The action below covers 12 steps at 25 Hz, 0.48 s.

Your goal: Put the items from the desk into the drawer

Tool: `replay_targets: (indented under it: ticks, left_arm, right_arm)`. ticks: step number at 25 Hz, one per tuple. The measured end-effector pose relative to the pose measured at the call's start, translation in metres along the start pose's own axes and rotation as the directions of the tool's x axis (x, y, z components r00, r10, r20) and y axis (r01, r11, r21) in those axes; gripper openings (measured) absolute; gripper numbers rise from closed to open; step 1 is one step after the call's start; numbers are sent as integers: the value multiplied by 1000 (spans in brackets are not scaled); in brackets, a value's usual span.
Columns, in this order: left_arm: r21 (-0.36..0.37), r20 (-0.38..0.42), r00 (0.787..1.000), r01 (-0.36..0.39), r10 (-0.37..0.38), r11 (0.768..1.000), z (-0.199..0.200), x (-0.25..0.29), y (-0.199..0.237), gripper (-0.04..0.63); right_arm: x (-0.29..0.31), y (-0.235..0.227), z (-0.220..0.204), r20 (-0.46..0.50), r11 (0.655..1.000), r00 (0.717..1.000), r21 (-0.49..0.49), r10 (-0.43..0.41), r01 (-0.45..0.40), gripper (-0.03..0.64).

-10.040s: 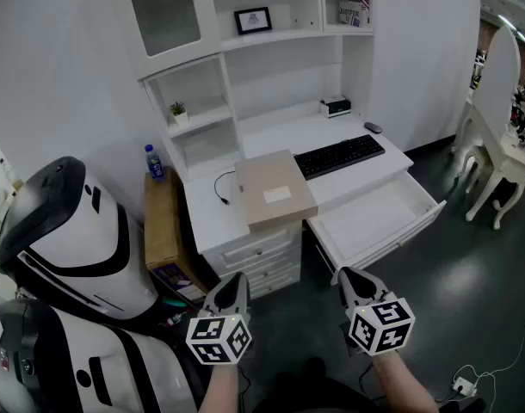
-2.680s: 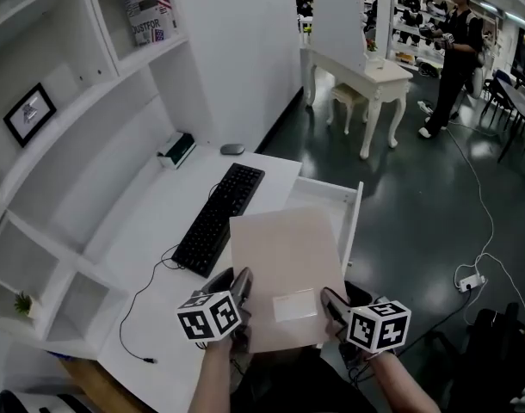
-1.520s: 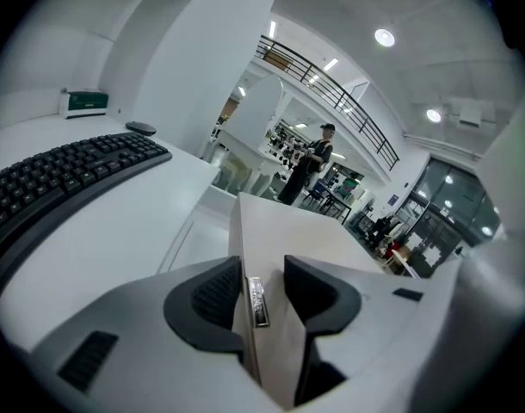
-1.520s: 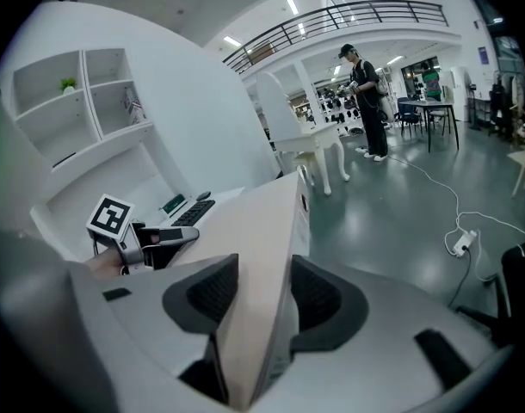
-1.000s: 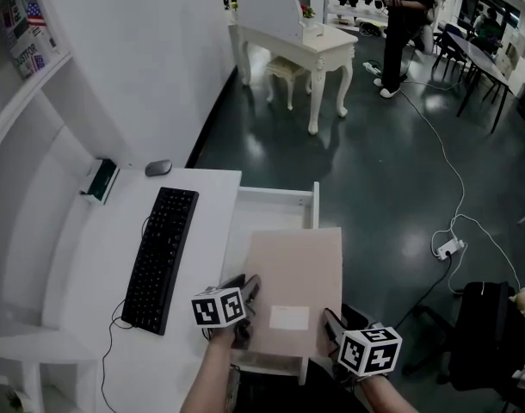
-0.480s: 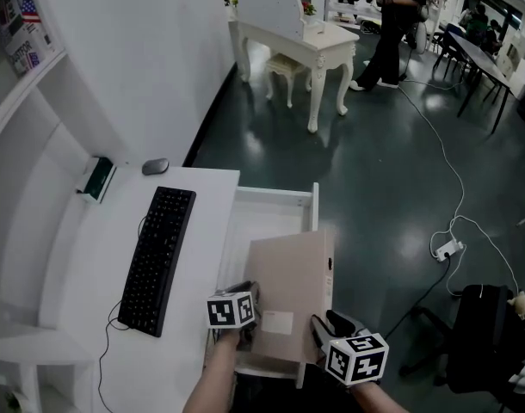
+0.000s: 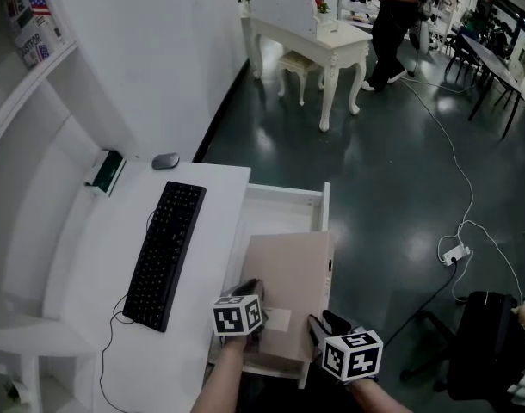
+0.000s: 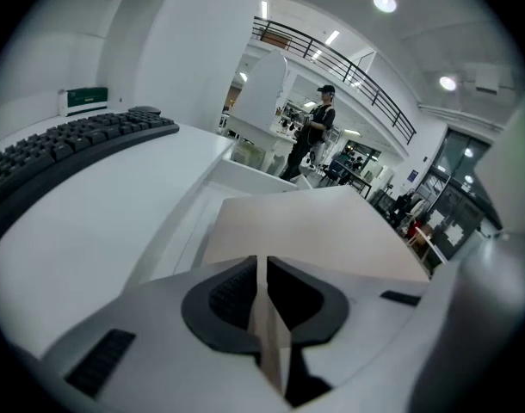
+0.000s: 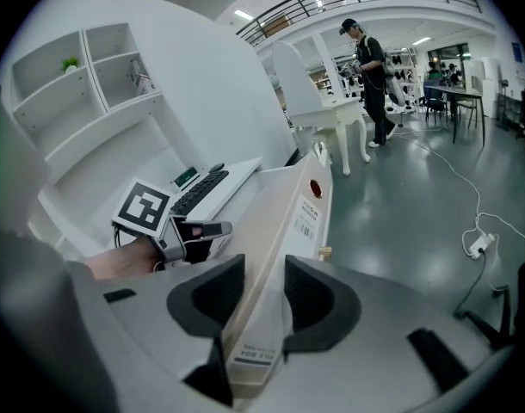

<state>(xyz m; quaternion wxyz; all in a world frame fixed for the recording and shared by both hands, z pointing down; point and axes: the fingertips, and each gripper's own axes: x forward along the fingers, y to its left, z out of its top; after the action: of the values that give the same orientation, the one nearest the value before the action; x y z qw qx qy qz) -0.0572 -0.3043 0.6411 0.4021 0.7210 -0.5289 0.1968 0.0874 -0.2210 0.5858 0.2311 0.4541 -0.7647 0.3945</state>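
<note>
This is a home-office room set staged inside a large showroom-like hall, not a real home. A white worktop (image 7: 90, 256) with a keyboard (image 7: 165, 252) and mouse (image 7: 165, 160) stands under built-in white shelves (image 7: 21, 67) on the left. Past it, a white dressing table (image 7: 318, 46) with a stool (image 7: 297, 67) stands alone on a wide, dark, glossy floor (image 7: 392, 188). A cable (image 7: 447, 157) and power strip (image 7: 454, 254) lie loose on that floor. Far right are more tables and chairs (image 7: 495, 67) and a standing person (image 7: 392, 7). The left gripper view shows a railed mezzanine (image 8: 331, 58) and ceiling spotlights (image 8: 385, 3).
</note>
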Motion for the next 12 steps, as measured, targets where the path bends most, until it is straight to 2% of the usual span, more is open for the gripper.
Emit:
replay_targets:
  ticks: [7, 12]
  left_arm:
    - [-64, 98, 995, 41, -35, 997, 7, -39, -8, 32]
    - [-101, 134, 991, 37, -23, 994, 8, -54, -4, 32]
  right_arm:
    - [19, 14, 0, -41, 998, 998, -35, 47, -48, 132]
    - [32, 19, 5, -70, 994, 995, -79, 68, -74, 133]
